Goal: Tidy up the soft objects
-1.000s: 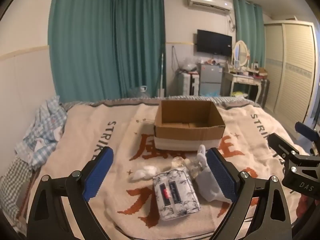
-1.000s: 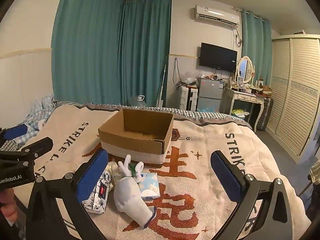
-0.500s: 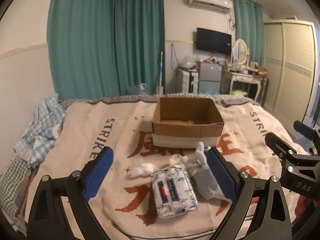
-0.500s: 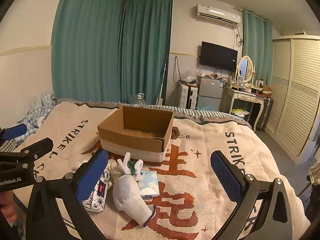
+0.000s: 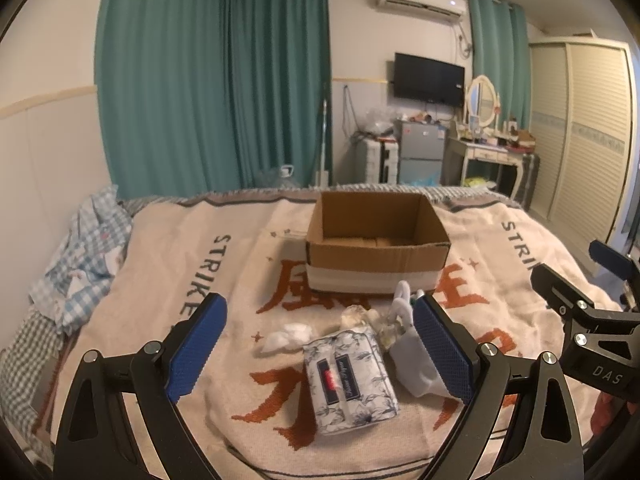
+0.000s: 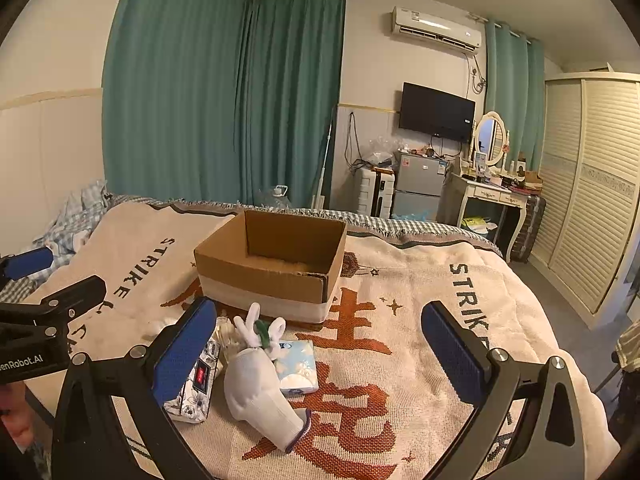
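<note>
the blanket on the bed reads "strike" along both sides around large orange characters, and the right tool's body, seen from the left wrist, shows "das". the cardboard box looks empty, with the floral tissue pack, white glove and cotton wad lying on the blanket just in front of it. only the right wrist view shows the blue tissue pack beside the glove; the left tool and the right tool are both spread wide, holding nothing.

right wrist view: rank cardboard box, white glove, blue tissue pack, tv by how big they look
1. cardboard box
2. white glove
3. tv, though distance shrinks it
4. blue tissue pack, partly hidden by the glove
</note>
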A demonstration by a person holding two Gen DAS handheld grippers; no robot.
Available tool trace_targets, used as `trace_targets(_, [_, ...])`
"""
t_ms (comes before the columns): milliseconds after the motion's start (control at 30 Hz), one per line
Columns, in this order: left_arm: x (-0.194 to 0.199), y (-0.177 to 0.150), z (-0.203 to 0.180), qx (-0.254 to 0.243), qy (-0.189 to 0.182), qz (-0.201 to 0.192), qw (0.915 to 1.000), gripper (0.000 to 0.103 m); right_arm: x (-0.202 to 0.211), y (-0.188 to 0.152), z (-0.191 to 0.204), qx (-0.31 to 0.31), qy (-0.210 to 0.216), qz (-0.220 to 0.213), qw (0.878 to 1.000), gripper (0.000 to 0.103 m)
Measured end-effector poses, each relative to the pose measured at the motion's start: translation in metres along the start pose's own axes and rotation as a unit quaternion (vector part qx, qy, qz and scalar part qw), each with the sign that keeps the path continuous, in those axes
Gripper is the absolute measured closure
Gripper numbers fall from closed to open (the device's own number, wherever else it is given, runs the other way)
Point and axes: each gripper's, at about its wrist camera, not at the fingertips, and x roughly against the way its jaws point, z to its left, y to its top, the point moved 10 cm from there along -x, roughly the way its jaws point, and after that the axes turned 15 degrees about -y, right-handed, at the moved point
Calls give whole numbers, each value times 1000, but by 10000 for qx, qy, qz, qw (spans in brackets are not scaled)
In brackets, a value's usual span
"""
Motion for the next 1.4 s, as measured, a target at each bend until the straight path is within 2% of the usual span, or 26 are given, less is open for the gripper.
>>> trace_targets(333, [0, -4, 2, 81, -12, 23, 10000, 7, 0, 1, -3, -70, -94, 5, 9999, 0])
trace_targets(1400, [4, 7, -5, 65, -54, 1, 10000, 7, 5, 6, -2, -141, 33, -21, 9999, 0])
